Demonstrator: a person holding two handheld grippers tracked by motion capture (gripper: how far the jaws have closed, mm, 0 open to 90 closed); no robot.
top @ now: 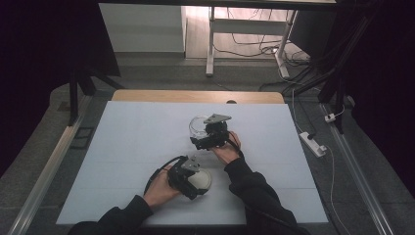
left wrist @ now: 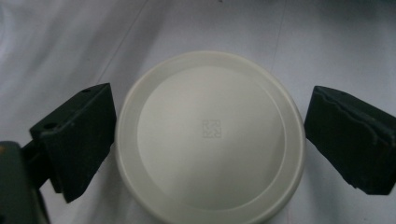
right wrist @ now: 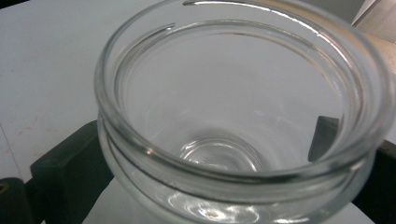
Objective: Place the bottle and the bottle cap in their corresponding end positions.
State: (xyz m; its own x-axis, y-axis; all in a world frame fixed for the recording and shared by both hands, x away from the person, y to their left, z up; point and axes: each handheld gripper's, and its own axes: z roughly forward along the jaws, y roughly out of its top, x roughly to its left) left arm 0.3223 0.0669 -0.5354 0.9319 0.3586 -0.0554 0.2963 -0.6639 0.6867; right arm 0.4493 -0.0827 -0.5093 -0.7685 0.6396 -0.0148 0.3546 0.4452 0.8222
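In the high view, the left gripper (top: 195,182) sits in the lower middle of the frame, held in the person's left hand (top: 159,188), and its jaws reach around a round white lid (top: 201,179) that lies flat on the white surface (top: 127,147). The left gripper view looks straight down on that lid (left wrist: 210,137): it fills the centre of the frame, with a raised rim and a small square mark stamped in its middle, and one black jaw stands at each side of it. The left jaw lies just beside the rim and the right jaw shows a thin strip of surface between itself and the rim, so this gripper is spread wide and is not clamping the lid. Just above the centre of the high view, the right gripper (top: 198,131), held in the right hand (top: 226,151), meets a clear glass jar (top: 197,126) that stands upright on the surface, well apart from the lid. In the right gripper view the jar (right wrist: 243,116) takes up most of the frame, its open threaded mouth toward the camera and its empty bottom visible through the glass; a black jaw presses against its wall at lower left and another at right, so this gripper is closed around the jar.
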